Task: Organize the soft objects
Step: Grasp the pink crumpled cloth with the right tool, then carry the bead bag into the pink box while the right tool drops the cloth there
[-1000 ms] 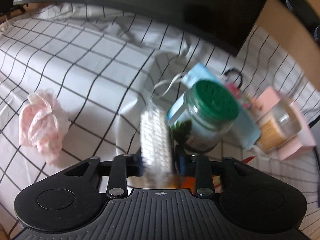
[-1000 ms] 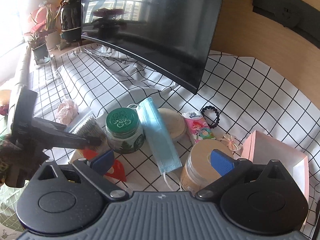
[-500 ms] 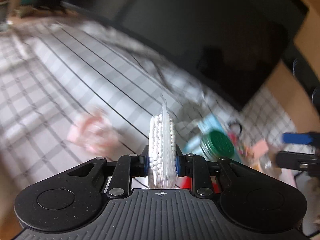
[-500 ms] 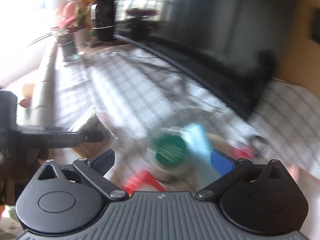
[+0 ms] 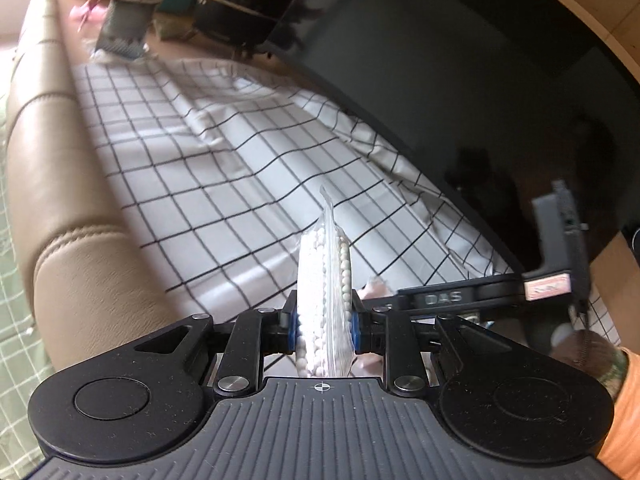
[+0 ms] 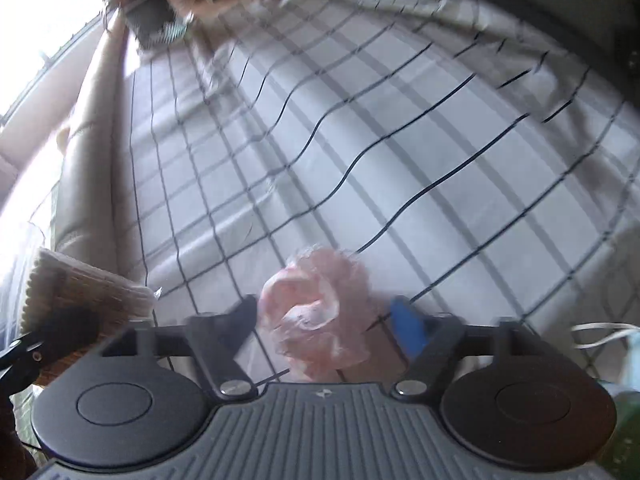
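My left gripper (image 5: 323,322) is shut on a clear bag of white beads (image 5: 325,280) and holds it upright above the checked cloth (image 5: 224,168). The same bag shows edge-on at the left of the right wrist view (image 6: 76,300), in the left gripper's dark fingers (image 6: 68,326). My right gripper (image 6: 326,322) is open, with its fingers on either side of a crumpled pink tissue (image 6: 320,316) that lies on the cloth (image 6: 360,120). In the left wrist view a bit of the pink tissue (image 5: 376,290) peeks out behind the right gripper's bar (image 5: 460,300).
A dark curved monitor (image 5: 460,80) stands along the back. A potted plant (image 5: 124,20) and a black appliance (image 5: 248,0) stand at the far end. A tan leather sofa edge (image 5: 44,160) borders the cloth on the left. A light blue mask with its white loop (image 6: 616,340) lies at the right.
Both grippers swung left, away from the jars. The left gripper carried the bead bag along. The right gripper came down around the pink tissue.
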The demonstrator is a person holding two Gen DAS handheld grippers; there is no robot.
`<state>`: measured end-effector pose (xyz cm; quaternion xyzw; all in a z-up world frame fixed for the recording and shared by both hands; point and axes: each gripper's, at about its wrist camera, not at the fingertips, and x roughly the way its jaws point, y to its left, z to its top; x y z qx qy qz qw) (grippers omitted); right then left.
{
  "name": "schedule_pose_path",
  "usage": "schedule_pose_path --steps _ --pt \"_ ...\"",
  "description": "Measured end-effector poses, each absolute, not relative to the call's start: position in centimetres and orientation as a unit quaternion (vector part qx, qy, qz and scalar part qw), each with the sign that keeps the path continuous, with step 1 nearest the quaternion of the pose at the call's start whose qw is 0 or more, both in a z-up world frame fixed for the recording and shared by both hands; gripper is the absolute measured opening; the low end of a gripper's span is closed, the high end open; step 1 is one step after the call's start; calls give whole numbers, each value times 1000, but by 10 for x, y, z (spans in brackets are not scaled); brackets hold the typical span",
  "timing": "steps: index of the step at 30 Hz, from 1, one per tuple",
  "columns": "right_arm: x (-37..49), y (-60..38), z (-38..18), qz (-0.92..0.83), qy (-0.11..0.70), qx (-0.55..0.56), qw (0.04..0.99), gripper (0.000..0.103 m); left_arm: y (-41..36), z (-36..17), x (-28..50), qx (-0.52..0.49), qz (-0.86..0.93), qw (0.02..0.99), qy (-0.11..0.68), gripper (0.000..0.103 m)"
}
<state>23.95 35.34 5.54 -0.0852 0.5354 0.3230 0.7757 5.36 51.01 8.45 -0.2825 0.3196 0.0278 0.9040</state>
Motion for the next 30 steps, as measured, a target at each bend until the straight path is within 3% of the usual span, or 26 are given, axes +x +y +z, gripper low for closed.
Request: schedule_pose_path --steps 1,4,13,19,25,30 --pt "238 355 54 327 546 -91 766 18 511 84 53 -284 26 903 321 25" --pt "226 341 82 343 539 -69 766 12 513 89 52 -282 24 903 322 25" --pt "168 236 237 411 437 13 800 11 480 140 68 -275 -25 913 299 25" --pt "134 135 296 373 377 25 847 11 417 179 92 -252 -83 918 294 25" --pt "111 18 307 283 339 36 896 11 334 205 126 -244 -153 909 302 25" --pt "108 -75 279 172 330 47 927 11 231 204 154 -226 -238 884 334 26"
